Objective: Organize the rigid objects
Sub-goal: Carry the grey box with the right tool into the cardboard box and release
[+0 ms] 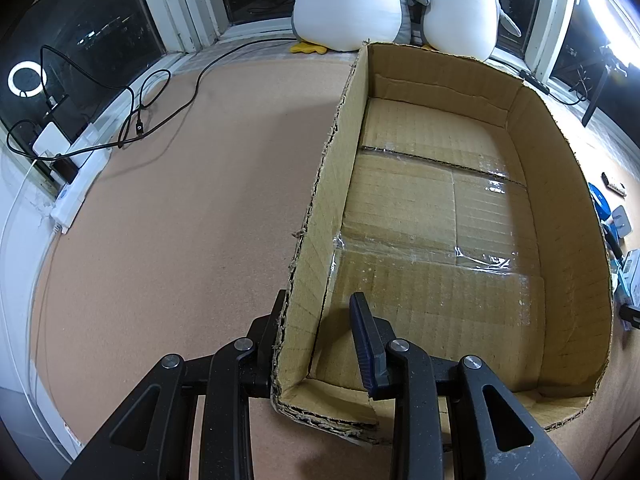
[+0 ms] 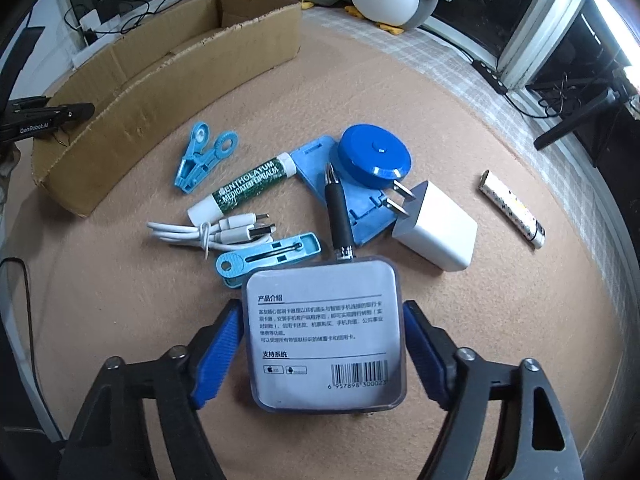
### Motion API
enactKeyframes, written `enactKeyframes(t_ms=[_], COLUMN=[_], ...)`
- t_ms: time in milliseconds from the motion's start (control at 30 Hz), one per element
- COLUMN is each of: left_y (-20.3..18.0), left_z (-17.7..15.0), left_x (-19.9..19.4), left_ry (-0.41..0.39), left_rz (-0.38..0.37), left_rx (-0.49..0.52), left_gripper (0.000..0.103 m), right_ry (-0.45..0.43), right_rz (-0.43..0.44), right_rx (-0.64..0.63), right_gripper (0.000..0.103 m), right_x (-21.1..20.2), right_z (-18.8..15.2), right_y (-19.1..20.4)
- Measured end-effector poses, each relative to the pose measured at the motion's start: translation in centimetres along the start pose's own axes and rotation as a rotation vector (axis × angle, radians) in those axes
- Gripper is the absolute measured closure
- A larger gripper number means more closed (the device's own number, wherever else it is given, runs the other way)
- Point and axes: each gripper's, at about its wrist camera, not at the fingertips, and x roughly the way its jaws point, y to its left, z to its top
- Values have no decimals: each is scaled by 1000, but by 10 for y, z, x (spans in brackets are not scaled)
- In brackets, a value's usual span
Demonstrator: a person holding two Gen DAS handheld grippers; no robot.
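The left gripper (image 1: 320, 344) is closed on the near left wall of the open cardboard box (image 1: 560, 240): one finger is outside the wall, and the blue pad (image 1: 366, 344) is inside. The box stands on the tan table surface (image 1: 180, 220) and its taped bottom is bare. Behind it, two penguin plush toys (image 1: 360, 4) sit at the dark window, and black cables (image 1: 152, 96) with a white power strip (image 1: 76, 192) lie at the far left.

In the right wrist view, the right gripper (image 2: 324, 356) is partly open, with a square clear case (image 2: 324, 332) between its blue pads. The case has a printed label and a barcode. The left pad seems to touch its side, but I cannot tell whether the right pad presses on it. Just beyond the case lie a blue clip (image 2: 268, 260), a coiled white cable (image 2: 212, 232), a black screwdriver bit (image 2: 338, 208) and a white wall charger (image 2: 434, 232). Farther away are a lip balm tube (image 2: 244, 188), a blue stand (image 2: 344, 196) and a round blue tape measure (image 2: 374, 156) on top of it. A second blue clip (image 2: 204, 156) is at the left, and a small cylinder (image 2: 512, 208) lies apart at the right.
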Motion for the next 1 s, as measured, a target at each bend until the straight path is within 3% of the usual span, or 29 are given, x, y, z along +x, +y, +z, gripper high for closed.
enactKeyframes(t_ms=[267, 600, 767, 1000], left_y=[1, 1, 1, 1], left_z=[0, 1, 0, 0], left_x=[0, 1, 1, 1], left_ry=[-1, -4, -7, -12], left_rz=[-4, -10, -11, -16], left_rx=[-1, -5, -6, -10], left_gripper=[72, 72, 72, 72], right_ry=[1, -88, -156, -277], right_rz=[20, 51, 68, 140], right_rx=[91, 279, 286, 228], right_gripper=[34, 34, 34, 34], right_x=[-5, -29, -56, -93], right_z=[-15, -33, -17, 40], right_y=[-6, -17, -6, 27])
